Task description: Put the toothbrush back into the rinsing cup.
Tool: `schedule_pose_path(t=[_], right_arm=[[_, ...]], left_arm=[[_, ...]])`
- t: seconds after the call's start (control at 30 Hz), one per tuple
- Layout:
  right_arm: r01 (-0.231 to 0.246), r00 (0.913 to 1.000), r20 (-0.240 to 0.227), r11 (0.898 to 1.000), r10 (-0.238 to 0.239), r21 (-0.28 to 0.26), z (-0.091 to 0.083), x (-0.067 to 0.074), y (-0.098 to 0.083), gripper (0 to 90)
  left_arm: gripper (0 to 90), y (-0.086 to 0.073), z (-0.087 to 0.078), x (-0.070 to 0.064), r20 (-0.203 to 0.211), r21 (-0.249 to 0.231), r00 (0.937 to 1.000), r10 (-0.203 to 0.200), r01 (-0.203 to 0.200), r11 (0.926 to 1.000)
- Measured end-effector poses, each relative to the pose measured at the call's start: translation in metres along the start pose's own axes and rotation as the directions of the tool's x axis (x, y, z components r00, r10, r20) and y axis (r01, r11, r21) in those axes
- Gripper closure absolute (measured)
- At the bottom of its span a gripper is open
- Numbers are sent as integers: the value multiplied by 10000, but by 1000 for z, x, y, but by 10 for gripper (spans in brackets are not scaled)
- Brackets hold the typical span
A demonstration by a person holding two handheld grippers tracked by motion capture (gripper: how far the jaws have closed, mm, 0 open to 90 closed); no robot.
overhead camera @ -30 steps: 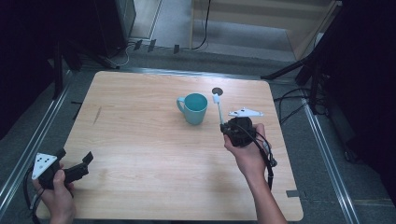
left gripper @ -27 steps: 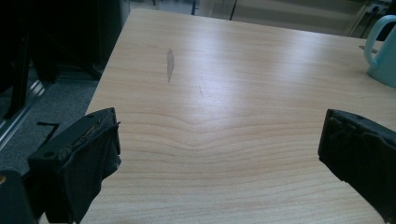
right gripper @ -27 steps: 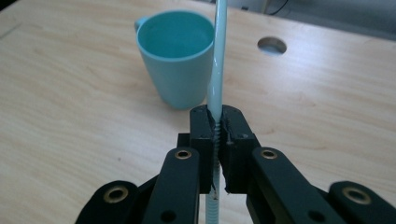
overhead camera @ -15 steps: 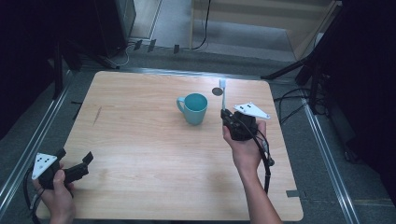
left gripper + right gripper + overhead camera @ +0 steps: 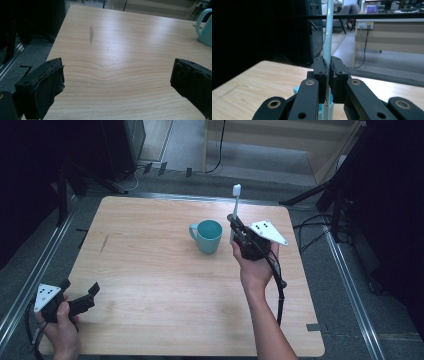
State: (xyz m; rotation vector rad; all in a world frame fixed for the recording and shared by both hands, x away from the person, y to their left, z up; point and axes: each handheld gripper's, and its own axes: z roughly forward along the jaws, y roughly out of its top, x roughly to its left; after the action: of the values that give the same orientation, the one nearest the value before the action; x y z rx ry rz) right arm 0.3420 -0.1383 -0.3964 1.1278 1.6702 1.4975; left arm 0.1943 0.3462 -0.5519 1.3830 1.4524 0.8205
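A teal mug (image 5: 208,235) stands upright near the middle back of the wooden table (image 5: 150,270). Just right of it, my right gripper (image 5: 234,226) is raised above the table and shut on a white toothbrush (image 5: 235,210), which points up with its head at the top. In the right gripper view the toothbrush handle (image 5: 327,45) runs upright between the closed jaws, and a bit of the mug (image 5: 297,90) shows below them. My left gripper (image 5: 82,296) rests at the table's front left corner, open and holding nothing. The mug's handle side (image 5: 205,27) shows far off in the left gripper view.
A dark scuff (image 5: 104,243) marks the table's left part. Metal rails (image 5: 30,290) run along both sides of the table, and cables (image 5: 320,237) lie on the floor to the right. A desk (image 5: 392,37) and chairs stand in the room behind.
My right gripper has lifted and tipped back, swinging the toothbrush from a low slant to upright beside the mug. The left gripper has stayed put.
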Motion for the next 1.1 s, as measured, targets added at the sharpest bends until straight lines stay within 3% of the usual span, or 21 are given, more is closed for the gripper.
schedule_pose_path(t=[0.2,0.23,0.43,0.73,0.83,1.1], right_arm=[[-490,9984,-309,9979,477,-426,16,3,1,851],[-760,9963,-448,9960,739,-464,22,4,0,852],[-926,9946,-505,9948,905,-415,38,4,-7,851],[-868,9956,-371,9958,857,-291,67,8,-24,852],[-871,9960,-223,9962,871,23,78,9,-33,852],[-762,9967,-254,9962,773,410,87,10,-43,852]], left_arm=[[0,0,0,0,26,-17,10000,-30,30,10000],[0,0,0,0,27,-14,10000,-31,31,10000],[0,0,0,0,28,-5,10000,-21,21,10000],[0,0,0,1,43,-24,10000,-39,39,10000],[0,0,0,1,50,-36,10000,-54,54,10000],[0,0,0,1,68,-18,10000,-73,73,10000]])
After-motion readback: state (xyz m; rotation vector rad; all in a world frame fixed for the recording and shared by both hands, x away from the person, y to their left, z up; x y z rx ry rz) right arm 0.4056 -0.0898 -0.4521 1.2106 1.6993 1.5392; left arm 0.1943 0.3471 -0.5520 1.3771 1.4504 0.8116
